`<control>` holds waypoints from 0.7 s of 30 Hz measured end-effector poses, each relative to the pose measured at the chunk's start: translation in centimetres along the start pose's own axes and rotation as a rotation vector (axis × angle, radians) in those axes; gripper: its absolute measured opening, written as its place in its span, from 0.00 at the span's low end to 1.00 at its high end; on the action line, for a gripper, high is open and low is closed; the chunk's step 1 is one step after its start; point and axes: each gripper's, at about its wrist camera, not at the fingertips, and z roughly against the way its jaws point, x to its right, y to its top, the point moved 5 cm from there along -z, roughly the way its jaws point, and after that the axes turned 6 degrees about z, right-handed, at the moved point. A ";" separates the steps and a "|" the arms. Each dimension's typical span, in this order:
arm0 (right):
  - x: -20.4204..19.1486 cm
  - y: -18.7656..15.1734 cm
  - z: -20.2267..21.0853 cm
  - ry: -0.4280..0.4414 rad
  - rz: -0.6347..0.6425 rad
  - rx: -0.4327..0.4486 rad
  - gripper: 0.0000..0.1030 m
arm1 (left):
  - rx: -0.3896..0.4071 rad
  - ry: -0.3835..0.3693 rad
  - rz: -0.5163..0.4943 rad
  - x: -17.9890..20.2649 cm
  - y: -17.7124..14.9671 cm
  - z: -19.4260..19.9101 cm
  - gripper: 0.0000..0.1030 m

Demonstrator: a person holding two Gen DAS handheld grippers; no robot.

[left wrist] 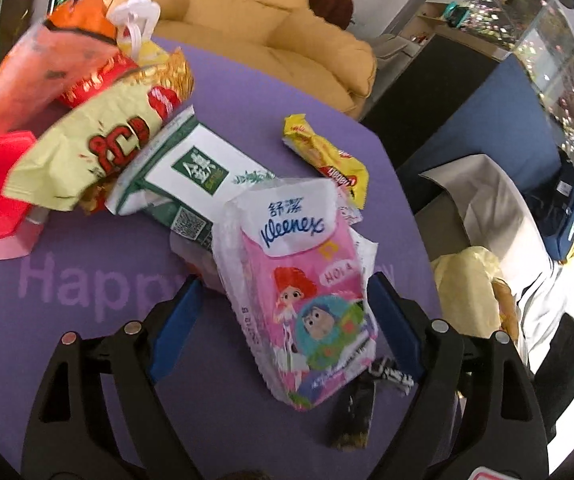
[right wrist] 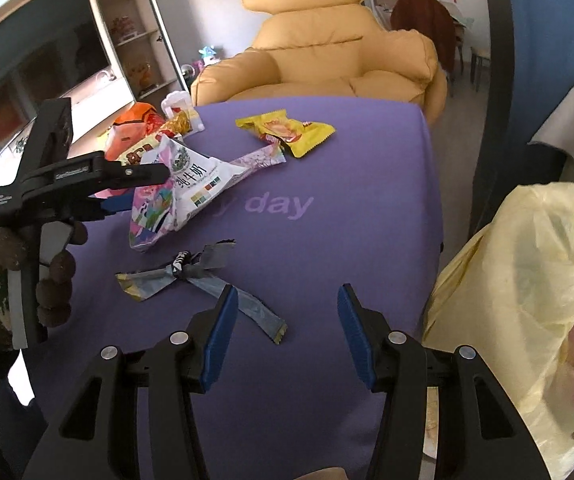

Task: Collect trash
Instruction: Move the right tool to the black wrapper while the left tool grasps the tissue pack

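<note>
Left gripper (left wrist: pixel 283 312): jaws spread wide, straddling pink Kleenex pack (left wrist: pixel 299 304), frame centre-bottom; right pad looks touching pack edge, left pad clear. No pinch yet, by my read.

Right gripper (right wrist: pixel 287 336): spread, nothing between pads, hovers over purple tablecloth (right wrist: pixel 327 240), lower frame. Twisted grey wrapper (right wrist: pixel 191 276) just left of its left pad.

Yellow trash bag (right wrist: pixel 527 280) at right edge, mouth open.

Advice: centre left jaws on pack before closing; plastic is slick and crumpled, squeeze mid-body. Dark wrapper (left wrist: pixel 353 416) lies under pack; avoid snagging it.
</note>
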 end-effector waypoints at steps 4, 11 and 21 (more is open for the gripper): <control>0.0 -0.2 0.3 0.012 -0.013 0.005 0.48 | -0.005 0.019 -0.009 0.1 -0.1 -0.3 0.57; -1.4 0.4 0.2 0.036 0.038 0.009 0.48 | -0.006 -0.034 -0.004 -0.9 -0.5 2.0 0.26; -5.6 4.0 0.2 0.100 0.150 0.056 0.48 | 0.005 -0.011 -0.106 -2.4 -1.8 6.9 0.25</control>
